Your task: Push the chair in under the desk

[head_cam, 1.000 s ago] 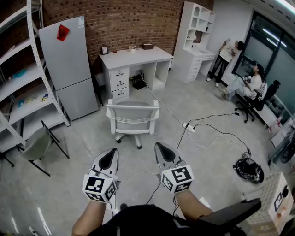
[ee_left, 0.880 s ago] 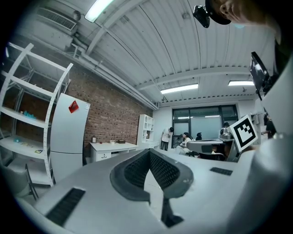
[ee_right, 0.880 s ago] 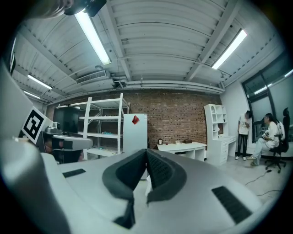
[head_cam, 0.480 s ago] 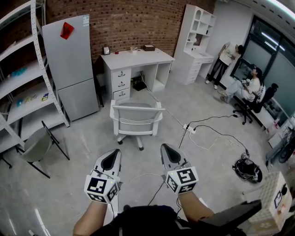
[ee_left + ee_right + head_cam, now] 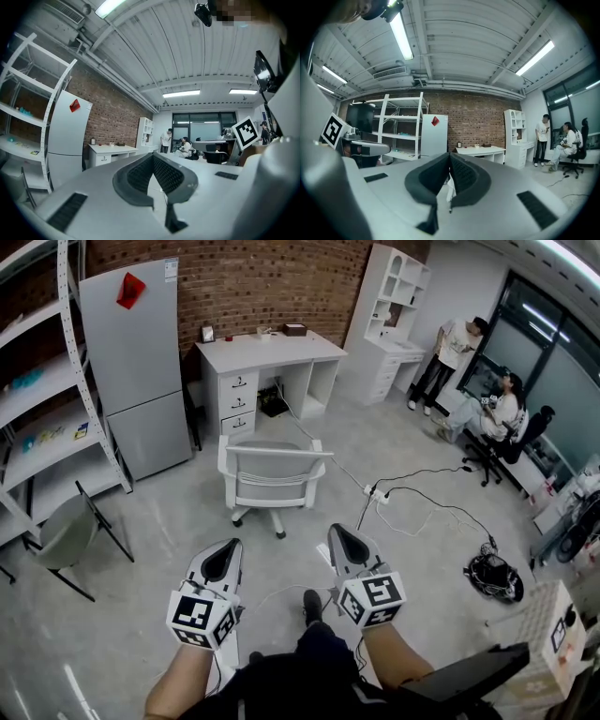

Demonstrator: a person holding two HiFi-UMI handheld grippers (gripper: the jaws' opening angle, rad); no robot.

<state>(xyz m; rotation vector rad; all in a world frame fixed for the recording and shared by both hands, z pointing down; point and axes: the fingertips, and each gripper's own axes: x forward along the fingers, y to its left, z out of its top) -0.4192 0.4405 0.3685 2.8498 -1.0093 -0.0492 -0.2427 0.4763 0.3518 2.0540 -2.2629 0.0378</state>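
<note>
Left of the white flat-topped desk stand a smooth grey fridge and open metal shelving. Well out in front of the desk, the left gripper, a grey shell with black ribbed pads, has its jaws pressed together on nothing. The chair, with a grey back in a white frame on a wheeled base, stands on bare concrete before the desk, apart from it. The right gripper is likewise closed and empty. Open floor separates chair and desk. To the right of the desk, a black cable snakes across the floor.
</note>
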